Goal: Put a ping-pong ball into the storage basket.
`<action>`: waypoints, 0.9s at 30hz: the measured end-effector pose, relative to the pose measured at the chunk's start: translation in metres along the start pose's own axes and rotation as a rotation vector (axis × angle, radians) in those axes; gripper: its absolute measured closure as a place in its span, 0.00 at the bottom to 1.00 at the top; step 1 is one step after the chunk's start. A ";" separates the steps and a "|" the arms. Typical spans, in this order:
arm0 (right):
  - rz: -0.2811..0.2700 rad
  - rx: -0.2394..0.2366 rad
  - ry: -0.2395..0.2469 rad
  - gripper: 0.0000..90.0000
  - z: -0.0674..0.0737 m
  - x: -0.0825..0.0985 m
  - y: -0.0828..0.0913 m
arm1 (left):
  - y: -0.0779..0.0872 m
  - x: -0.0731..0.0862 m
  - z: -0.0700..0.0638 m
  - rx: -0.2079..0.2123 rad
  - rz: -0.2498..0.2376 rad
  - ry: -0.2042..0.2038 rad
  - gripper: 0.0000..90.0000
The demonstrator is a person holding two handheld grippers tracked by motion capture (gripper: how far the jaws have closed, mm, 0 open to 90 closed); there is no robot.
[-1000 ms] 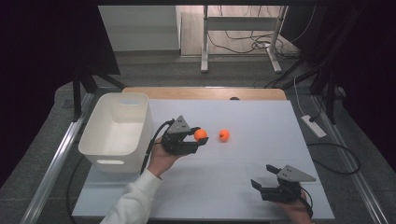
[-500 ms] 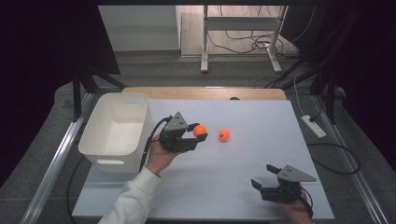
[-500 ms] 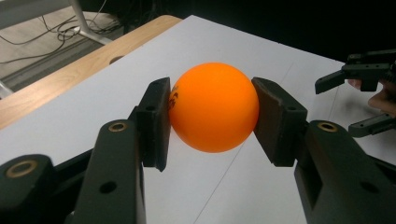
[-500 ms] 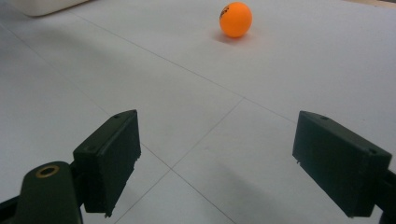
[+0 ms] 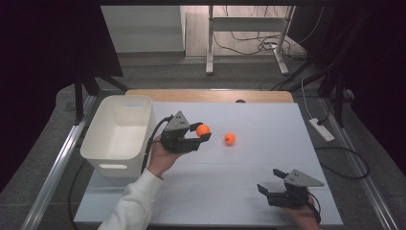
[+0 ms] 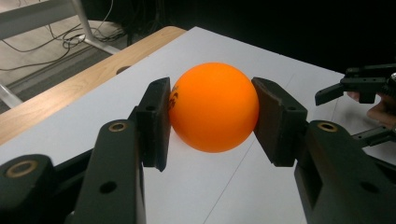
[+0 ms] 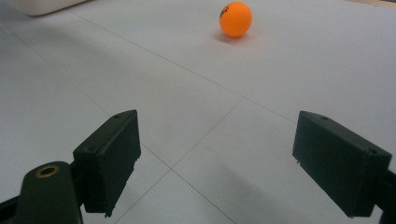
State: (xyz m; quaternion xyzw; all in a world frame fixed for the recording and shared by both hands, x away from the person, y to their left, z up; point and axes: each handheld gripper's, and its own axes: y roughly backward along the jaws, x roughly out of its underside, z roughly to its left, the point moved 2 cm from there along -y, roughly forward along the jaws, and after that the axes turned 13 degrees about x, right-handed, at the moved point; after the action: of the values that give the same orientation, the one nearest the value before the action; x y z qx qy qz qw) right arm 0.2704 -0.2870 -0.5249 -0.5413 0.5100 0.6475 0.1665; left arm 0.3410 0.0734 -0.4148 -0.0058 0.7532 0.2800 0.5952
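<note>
Orange ball clenched in left tool (black print part-hidden by pad); right tool released.

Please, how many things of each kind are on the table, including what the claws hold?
Orange balls: 2, one held in the left claw as held ball, one lying free as loose ball
White bins: 1, the white bin
Total: 3

My left black two-jaw tongs, raised on my white-sleeved arm, are clamped on a small orange ball, while my right black tongs rest low with jaws spread wide, gripping nothing.
</note>
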 end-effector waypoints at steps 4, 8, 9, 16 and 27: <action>-0.002 -0.002 -0.002 0.17 0.000 0.000 0.000 | 0.001 0.000 0.001 -0.008 0.002 0.001 0.57; 0.000 0.000 0.000 0.17 0.000 0.000 0.000 | 0.002 0.000 0.003 -0.014 0.001 0.001 0.57; 0.000 0.000 0.001 0.17 0.000 0.000 0.000 | 0.003 0.000 0.004 -0.017 0.002 0.003 0.57; -0.002 -0.002 -0.003 0.17 0.000 0.000 0.000 | 0.010 -0.002 0.009 -0.029 -0.021 0.020 0.57; -0.002 0.000 -0.004 0.17 0.000 0.000 0.000 | 0.019 -0.007 0.012 -0.050 -0.036 0.018 0.57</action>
State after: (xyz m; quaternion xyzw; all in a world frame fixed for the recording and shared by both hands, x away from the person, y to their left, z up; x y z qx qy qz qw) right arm 0.2707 -0.2872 -0.5250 -0.5404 0.5094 0.6483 0.1681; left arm 0.3474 0.0926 -0.4026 -0.0368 0.7510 0.2878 0.5931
